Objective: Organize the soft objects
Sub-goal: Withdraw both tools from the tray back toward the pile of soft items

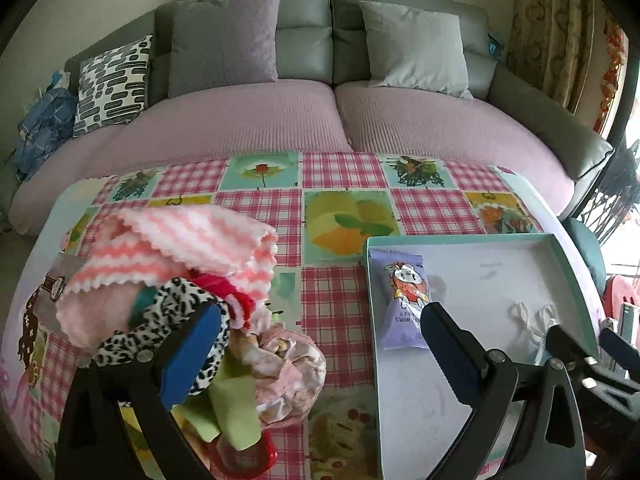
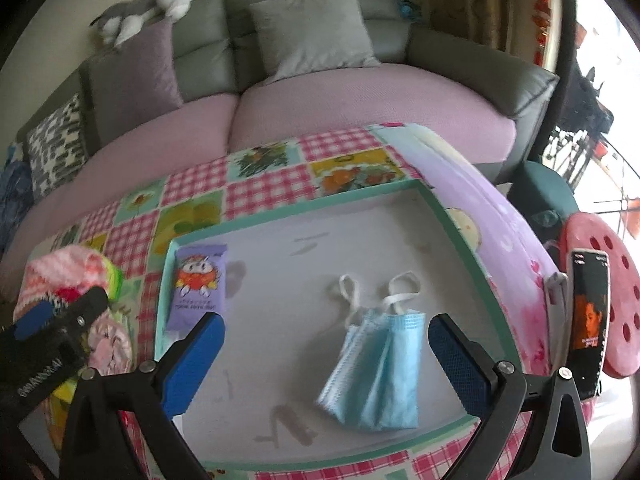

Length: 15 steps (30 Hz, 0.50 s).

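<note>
At lower left of the left wrist view, the left gripper [image 1: 320,344] hangs wide open, one pad against a loose heap of soft things [image 1: 176,292]: fuzzy pink-striped knit, leopard print, satin. Closing there would likely snag several layers and drag the heap. In the right view, the right gripper [image 2: 326,340] gapes empty over a pleated blue mask [image 2: 376,376] lying in the shallow teal-rimmed box [image 2: 472,248], beside a glossy wipes packet [image 2: 198,284].

L gripper [image 1: 320,344] fingers wide apart | cloth pile [image 1: 172,280] at L finger | wipes pack [image 1: 402,300] in tray [image 1: 560,264]
</note>
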Motion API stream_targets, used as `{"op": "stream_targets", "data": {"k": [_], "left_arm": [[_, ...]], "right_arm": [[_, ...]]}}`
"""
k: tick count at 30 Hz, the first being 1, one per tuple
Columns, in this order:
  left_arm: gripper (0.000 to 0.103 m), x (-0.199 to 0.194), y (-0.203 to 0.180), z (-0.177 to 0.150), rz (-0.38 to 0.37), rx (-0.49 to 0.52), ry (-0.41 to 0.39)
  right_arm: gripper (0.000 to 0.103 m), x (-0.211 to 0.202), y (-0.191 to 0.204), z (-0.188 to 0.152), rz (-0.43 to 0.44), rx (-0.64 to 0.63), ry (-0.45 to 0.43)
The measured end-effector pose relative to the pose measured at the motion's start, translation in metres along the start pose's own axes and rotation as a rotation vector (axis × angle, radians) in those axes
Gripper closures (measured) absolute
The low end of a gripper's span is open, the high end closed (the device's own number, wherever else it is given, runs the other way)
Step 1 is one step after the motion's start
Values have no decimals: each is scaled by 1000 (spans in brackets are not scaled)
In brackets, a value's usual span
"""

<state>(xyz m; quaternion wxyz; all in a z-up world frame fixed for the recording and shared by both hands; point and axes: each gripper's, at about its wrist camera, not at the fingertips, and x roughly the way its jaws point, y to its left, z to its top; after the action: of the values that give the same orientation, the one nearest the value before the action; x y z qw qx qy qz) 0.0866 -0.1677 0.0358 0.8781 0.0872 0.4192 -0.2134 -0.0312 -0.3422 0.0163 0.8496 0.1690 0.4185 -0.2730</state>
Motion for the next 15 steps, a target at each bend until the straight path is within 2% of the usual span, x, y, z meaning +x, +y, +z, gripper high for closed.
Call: {"op": "stream_targets", "data": {"k": [2,6,11,15], "left_arm": [[3,-5,5,2,-17,2,9],[3,-17,24,8,-33,-42,18],[3,-31,53,16,19,-70,6],[3,-40,86,21,19,-132,-10]], "right_arm": [[0,2,7,-1,36,-14,21],[0,-3,14,2,111,21,3],[0,-3,35,2,131,-22,1],[0,-5,50,2,169,-32,-4]]}}
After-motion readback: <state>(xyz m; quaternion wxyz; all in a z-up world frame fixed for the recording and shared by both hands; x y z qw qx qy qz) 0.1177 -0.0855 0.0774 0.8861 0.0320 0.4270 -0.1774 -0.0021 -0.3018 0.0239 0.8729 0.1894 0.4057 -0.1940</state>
